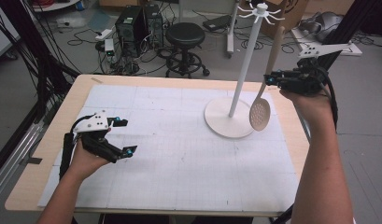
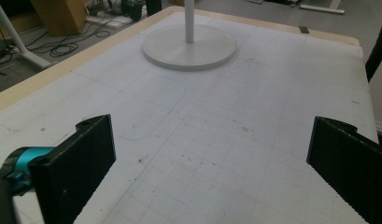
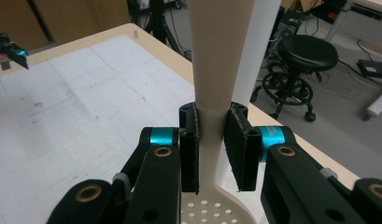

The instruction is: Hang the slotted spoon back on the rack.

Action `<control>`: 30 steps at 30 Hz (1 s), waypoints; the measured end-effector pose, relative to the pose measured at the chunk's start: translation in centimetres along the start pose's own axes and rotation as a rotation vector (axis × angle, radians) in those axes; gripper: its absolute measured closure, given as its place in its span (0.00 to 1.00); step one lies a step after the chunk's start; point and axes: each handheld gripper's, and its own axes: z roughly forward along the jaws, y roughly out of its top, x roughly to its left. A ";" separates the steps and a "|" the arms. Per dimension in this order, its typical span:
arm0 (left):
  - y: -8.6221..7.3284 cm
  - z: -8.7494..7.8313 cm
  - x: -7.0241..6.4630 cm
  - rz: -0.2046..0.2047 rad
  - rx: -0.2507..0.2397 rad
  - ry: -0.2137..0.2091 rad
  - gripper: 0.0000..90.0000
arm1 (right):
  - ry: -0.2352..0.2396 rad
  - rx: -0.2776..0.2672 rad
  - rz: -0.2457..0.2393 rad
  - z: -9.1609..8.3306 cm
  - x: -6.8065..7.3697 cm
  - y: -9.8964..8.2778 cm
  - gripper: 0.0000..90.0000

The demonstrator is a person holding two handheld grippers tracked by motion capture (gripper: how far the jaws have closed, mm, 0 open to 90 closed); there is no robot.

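Skimmer [image 1: 260, 113] above mat's [image 1: 179, 158] open middle

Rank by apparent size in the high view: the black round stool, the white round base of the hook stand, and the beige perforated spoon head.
1. white round base
2. black round stool, though it stands farther off
3. beige perforated spoon head

Two black handheld grippers, left gripper [image 1: 124, 136], right gripper [image 1: 271, 78], flat rectangular jaws, cyan collars, brass-coloured screws, grey three-cornered plates with dark holes, black trailing cables, bare forearms
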 end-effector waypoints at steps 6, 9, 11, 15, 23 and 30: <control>0.0 0.0 0.0 0.001 0.000 0.002 0.02 | 0.005 0.024 -0.013 0.2 -0.3 0.8 0.85; 0.0 0.0 0.0 0.000 0.000 0.001 0.02 | 0.005 0.033 -0.012 0.2 -0.4 1.0 0.85; 0.0 0.0 0.0 0.002 0.003 0.002 0.02 | 0.000 0.044 -0.011 0.3 -0.5 1.2 0.85; 0.0 0.0 0.0 0.002 0.004 0.003 0.02 | -0.015 0.061 -0.002 0.5 -0.8 1.4 0.85; -0.2 0.0 0.1 -0.003 0.004 0.002 0.02 | -0.031 0.081 0.007 1.1 -1.1 1.8 0.85; -0.2 -0.1 0.1 -0.003 0.002 0.004 0.02 | -0.035 0.086 0.006 1.1 -1.0 2.2 0.85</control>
